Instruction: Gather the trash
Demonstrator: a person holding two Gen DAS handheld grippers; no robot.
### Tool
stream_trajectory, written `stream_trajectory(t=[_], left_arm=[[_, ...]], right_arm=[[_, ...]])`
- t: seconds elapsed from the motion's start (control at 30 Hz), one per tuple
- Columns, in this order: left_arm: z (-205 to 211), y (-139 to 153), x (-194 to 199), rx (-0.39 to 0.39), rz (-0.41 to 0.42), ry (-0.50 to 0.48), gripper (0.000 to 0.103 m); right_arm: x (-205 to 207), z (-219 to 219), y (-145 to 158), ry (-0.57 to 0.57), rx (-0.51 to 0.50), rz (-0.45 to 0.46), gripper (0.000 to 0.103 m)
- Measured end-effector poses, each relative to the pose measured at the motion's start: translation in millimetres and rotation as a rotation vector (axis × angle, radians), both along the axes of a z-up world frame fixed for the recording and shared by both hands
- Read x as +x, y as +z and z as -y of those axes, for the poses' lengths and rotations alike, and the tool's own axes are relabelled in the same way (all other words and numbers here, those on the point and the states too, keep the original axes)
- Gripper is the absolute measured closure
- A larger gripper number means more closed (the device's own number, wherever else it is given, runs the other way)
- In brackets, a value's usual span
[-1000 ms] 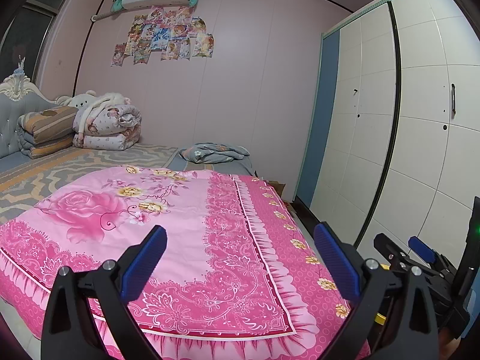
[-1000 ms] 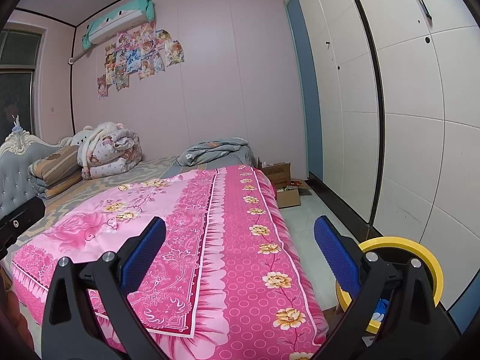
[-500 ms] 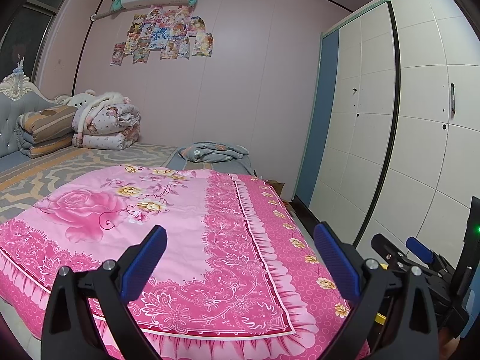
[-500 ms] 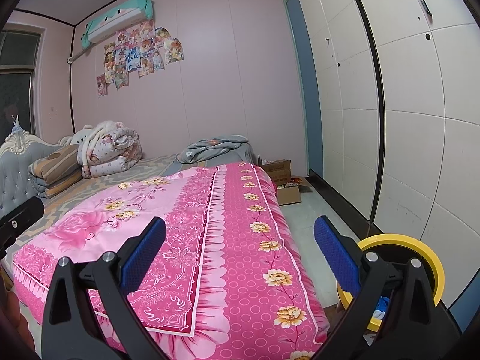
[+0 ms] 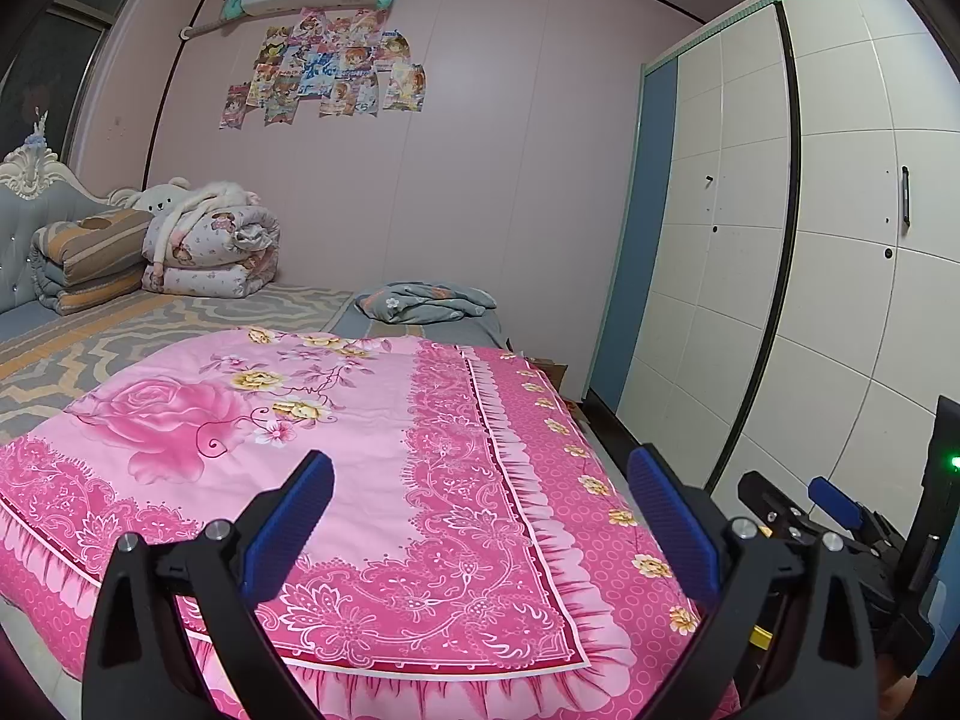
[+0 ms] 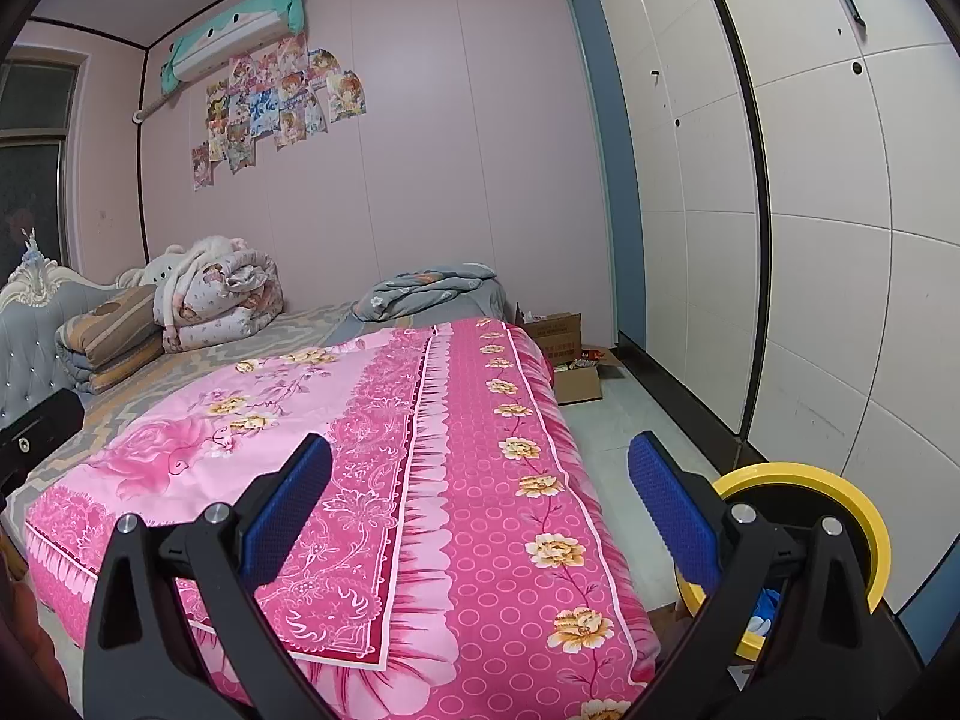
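Observation:
My left gripper (image 5: 480,480) is open and empty, held over the foot of a bed covered by a pink floral quilt (image 5: 288,420). My right gripper (image 6: 480,474) is also open and empty, over the quilt's right edge (image 6: 516,480). A yellow-rimmed bin (image 6: 840,510) stands on the floor at the lower right, partly hidden behind the right finger, with something blue inside. An open cardboard box (image 6: 576,372) with small packets in it sits on the floor past the bed. In the left wrist view the right gripper (image 5: 828,516) shows at the right edge.
White wardrobe doors (image 6: 810,240) line the right side, leaving a narrow floor strip (image 6: 624,420) beside the bed. Folded quilts and pillows (image 5: 204,252) are stacked at the headboard. A grey crumpled blanket (image 5: 426,303) lies at the far bed edge.
Both views have shifted only slightly; the cameras drifted a little and both grippers stayed open.

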State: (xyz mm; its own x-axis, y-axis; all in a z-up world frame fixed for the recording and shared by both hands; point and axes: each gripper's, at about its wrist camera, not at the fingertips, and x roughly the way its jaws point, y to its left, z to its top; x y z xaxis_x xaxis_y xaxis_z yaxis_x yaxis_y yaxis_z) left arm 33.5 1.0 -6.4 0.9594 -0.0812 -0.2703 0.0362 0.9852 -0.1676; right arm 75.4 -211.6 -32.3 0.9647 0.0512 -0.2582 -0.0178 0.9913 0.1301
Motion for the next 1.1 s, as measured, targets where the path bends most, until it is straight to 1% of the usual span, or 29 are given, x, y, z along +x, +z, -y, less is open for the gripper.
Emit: stream_trajectory(t=[0.47, 1.1], left_arm=[[-0.2, -1.1, 1.8, -0.005, -0.005, -0.001, 0.008], [-3.2, -1.4, 1.5, -0.001, -0.005, 0.0, 0.008]], right_arm=[[4.5, 0.7, -1.7, 0.001, 0.004, -0.018, 0.008], [5.7, 3.5, -0.5, 0.002, 0.004, -0.019, 0.008]])
